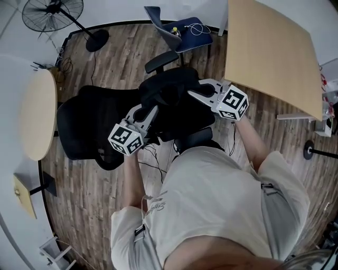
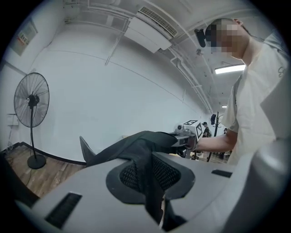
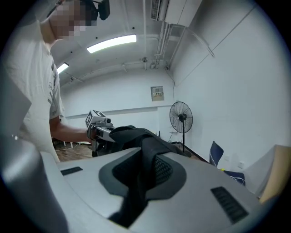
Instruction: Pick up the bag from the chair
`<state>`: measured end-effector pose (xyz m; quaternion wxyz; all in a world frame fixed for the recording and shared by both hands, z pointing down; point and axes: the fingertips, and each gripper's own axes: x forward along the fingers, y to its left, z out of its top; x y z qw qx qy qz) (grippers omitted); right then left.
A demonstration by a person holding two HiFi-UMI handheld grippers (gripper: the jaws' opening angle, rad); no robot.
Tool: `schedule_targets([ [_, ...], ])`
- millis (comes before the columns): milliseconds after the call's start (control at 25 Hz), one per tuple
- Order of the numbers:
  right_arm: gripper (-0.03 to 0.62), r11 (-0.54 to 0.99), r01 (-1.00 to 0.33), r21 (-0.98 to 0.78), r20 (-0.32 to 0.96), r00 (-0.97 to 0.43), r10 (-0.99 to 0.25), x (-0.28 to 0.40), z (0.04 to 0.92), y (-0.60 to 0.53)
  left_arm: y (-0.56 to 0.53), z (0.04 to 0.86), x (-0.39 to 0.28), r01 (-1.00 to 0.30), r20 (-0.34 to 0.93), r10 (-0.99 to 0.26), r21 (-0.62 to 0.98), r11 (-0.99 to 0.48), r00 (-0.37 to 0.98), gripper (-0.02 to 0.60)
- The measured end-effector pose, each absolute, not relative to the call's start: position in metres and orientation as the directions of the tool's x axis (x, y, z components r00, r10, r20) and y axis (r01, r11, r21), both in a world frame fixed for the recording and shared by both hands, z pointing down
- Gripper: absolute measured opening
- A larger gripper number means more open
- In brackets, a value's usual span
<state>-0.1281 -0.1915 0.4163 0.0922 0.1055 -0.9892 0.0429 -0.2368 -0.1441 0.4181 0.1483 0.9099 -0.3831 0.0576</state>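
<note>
The black bag hangs stretched between my two grippers, above the black office chair. My left gripper is shut on the bag's near-left edge, and my right gripper is shut on its right edge. In the left gripper view a fold of the bag's black fabric runs down between the jaws of the left gripper, with the right gripper at the far end. In the right gripper view the bag's fabric is pinched in the right gripper, and the left gripper faces it.
A wooden table stands at the right, and a blue chair with small items on it behind the office chair. A standing fan is at the back left and a round table at the left. Cables lie on the floor.
</note>
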Motion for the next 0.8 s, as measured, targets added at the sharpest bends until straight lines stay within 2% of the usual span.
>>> schedule_targets([
  [800, 0.029, 0.969, -0.246, 0.023, 0.137, -0.959, -0.247, -0.128, 0.357, -0.200, -0.154, 0.356, -0.234, -0.734, 0.137, -0.721, 0.102, -0.672, 0.679, 0.051],
])
